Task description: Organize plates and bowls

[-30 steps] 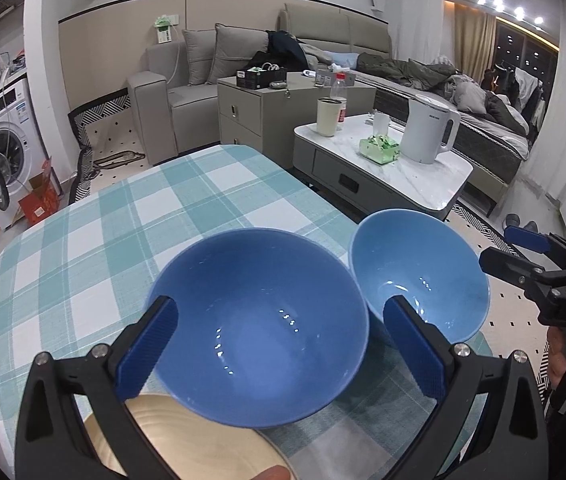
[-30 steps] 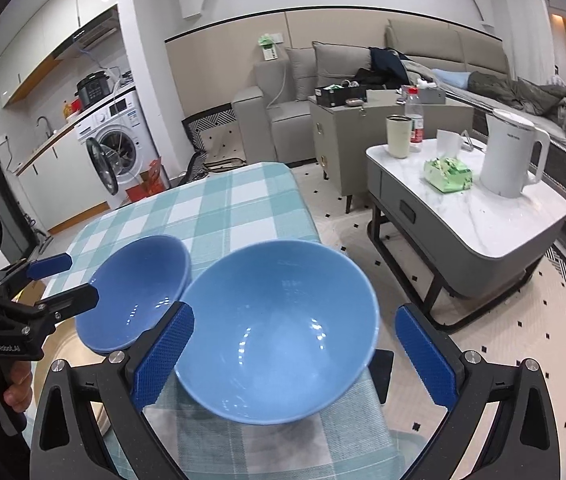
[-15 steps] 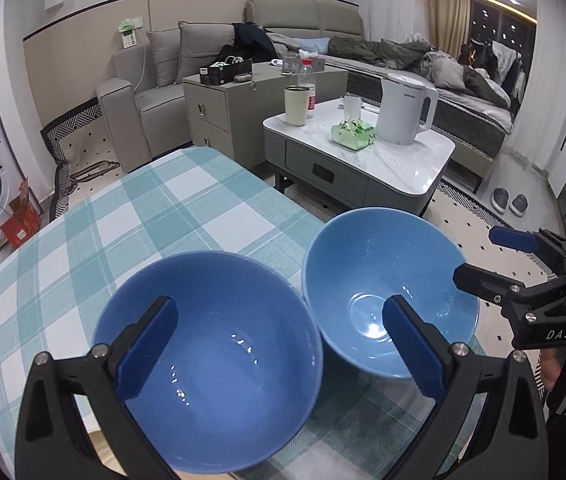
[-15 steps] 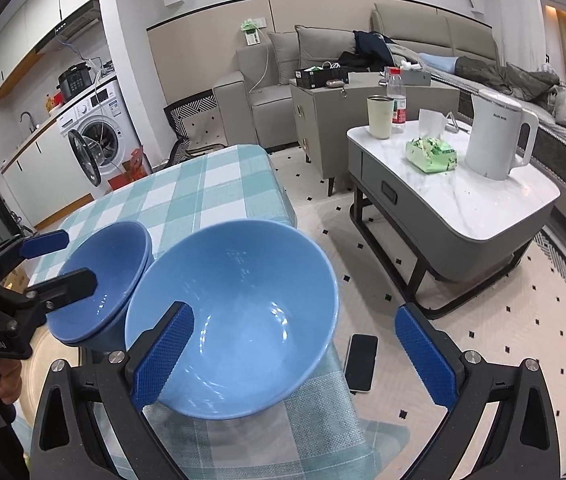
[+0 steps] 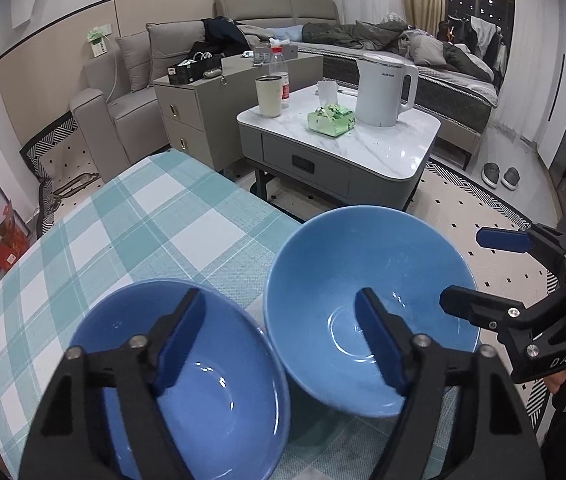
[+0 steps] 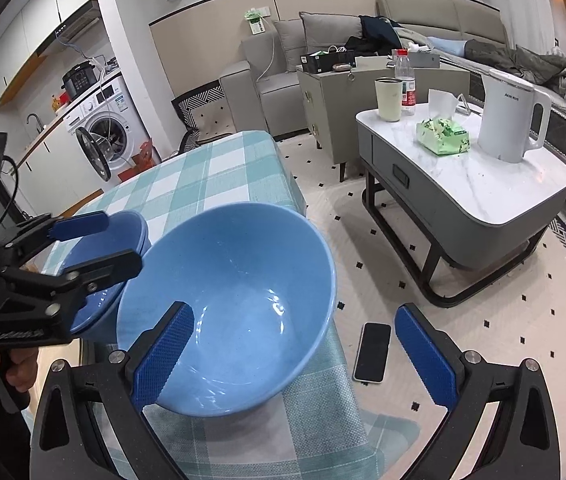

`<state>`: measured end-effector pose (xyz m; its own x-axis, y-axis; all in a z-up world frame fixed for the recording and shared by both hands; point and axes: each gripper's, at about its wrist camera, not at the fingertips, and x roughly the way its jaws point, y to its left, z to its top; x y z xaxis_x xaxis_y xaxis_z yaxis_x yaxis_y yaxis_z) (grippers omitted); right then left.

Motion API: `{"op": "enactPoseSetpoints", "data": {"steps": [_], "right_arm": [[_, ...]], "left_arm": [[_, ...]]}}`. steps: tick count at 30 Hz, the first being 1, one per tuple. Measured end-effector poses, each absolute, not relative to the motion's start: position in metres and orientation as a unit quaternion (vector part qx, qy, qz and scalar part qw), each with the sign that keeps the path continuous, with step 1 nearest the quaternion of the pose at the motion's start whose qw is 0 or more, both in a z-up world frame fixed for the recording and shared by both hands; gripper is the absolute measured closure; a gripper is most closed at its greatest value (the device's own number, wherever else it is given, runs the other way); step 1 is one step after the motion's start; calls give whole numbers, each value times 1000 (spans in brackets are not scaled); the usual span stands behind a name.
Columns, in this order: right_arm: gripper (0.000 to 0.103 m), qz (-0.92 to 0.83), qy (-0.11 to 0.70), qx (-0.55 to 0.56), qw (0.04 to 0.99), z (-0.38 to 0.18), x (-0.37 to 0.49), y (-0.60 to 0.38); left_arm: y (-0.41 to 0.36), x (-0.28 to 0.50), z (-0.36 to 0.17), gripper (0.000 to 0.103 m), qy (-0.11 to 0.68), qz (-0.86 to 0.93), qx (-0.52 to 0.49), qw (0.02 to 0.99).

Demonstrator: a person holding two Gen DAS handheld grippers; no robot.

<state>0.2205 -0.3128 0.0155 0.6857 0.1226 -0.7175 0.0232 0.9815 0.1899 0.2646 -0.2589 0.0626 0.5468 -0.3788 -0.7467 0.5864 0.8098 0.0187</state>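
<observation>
Two blue bowls sit side by side, rims just touching or nearly so, at the near right corner of the checked worktop: the darker bowl under the left gripper, the lighter bowl tilted at the right edge. Both look like glazed ceramic, judged stiff, slick, fairly heavy and chippable, so a pinch across the rim wall seems best. Jaws of the left gripper stand partly apart, one finger inside each bowl, while the right gripper straddles the lighter bowl's near rim with jaws wide apart.

Both wrist views look close down over the checked-cloth bench toward the living room. They share two glossy blue ceramic bowls, probably side by side.
</observation>
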Motion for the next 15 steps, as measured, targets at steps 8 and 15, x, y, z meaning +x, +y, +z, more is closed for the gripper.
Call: {"op": "enactPoseSetpoints", "data": {"steps": [8,15], "right_arm": [[1,40,408,93,908,5,226,-313],[1,54,411,98,905,1,226,-313]], "left_arm": [[-274,277,55,49,403,-287,141,858],[-286,290,45,55,419,-284,151,849]]}}
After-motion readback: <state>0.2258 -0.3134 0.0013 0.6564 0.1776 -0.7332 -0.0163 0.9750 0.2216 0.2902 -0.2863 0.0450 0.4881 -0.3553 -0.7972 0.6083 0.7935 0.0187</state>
